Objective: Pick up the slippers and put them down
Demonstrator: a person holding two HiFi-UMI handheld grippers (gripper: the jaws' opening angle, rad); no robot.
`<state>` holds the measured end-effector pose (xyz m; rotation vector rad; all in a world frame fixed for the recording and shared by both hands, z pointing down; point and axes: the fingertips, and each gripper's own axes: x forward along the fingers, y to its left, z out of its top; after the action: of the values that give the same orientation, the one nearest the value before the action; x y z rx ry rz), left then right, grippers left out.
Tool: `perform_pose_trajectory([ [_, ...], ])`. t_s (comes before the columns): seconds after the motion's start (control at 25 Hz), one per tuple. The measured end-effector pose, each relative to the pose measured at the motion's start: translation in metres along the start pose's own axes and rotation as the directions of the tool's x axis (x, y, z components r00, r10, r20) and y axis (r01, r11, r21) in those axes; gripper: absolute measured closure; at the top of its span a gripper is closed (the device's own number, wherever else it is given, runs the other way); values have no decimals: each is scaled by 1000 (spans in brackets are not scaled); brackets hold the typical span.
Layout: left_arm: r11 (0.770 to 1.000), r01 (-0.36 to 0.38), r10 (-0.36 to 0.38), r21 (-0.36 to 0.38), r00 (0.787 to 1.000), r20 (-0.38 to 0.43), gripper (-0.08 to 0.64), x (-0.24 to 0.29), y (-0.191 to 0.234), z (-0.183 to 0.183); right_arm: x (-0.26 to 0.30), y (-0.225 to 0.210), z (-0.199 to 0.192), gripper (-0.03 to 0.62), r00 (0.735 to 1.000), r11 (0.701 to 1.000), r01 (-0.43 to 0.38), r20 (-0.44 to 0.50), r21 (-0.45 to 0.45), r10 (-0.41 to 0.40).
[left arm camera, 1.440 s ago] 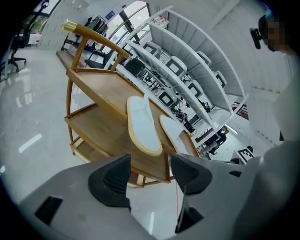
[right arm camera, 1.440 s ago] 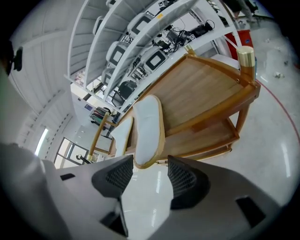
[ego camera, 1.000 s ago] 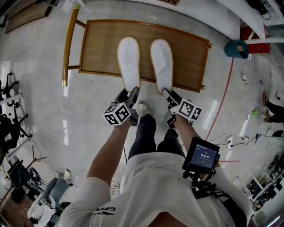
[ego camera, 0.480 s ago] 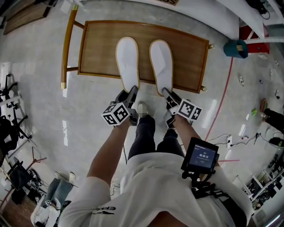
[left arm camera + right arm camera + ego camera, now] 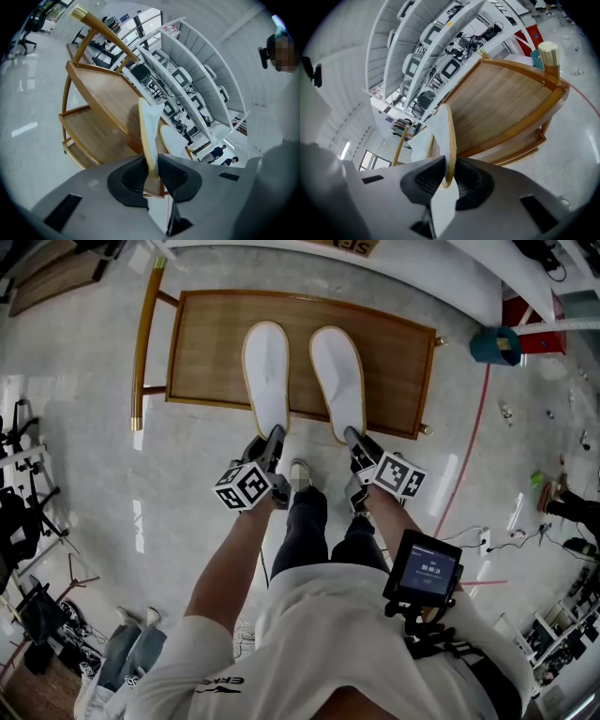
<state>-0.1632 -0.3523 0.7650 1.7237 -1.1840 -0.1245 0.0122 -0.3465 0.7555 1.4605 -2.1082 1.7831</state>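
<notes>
As both pairs of tongs have just been closing, I find each one narrowed onto the heel of a slipper. In the head view the desk (image 5: 394, 343) lies at twelve o'clock of the person's legs (image 5: 309, 521). It is a low wooden one with a shelf underneath, standing on a pale glossy floor (image 5: 187, 484). Two white slippers lie side by side on its top, toes towards twelve o'clock and heels at the near edge at six. The left slipper (image 5: 265, 371) is at nine o'clock of the right slipper (image 5: 337, 376), with a narrow strip of wood between them.

The left tongs (image 5: 274, 439) reach in from seven o'clock to the left slipper's heel. In their own view the tan rim of that heel stands between the dark ribbed pads (image 5: 174, 176), which are drawn in close and pinch it.

The right tongs (image 5: 352, 437) come in from five o'clock to the right slipper's heel. Their own view shows the same: the rim is caught between the pads, and only its thickness keeps them apart. Both slippers rest on the desk.
</notes>
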Motion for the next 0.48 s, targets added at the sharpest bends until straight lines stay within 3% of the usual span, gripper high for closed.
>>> perform_pose_trajectory([
  [0.12, 1000, -8, 8, 14, 1000, 11, 523, -3, -4, 4, -2, 5, 4, 551, 1000, 1000, -5, 7, -16, 5],
  [0.48, 1000, 2, -1, -8, 999, 54, 527, -13, -22, 11, -13, 19, 14, 560, 999, 999, -46, 15, -20, 46],
])
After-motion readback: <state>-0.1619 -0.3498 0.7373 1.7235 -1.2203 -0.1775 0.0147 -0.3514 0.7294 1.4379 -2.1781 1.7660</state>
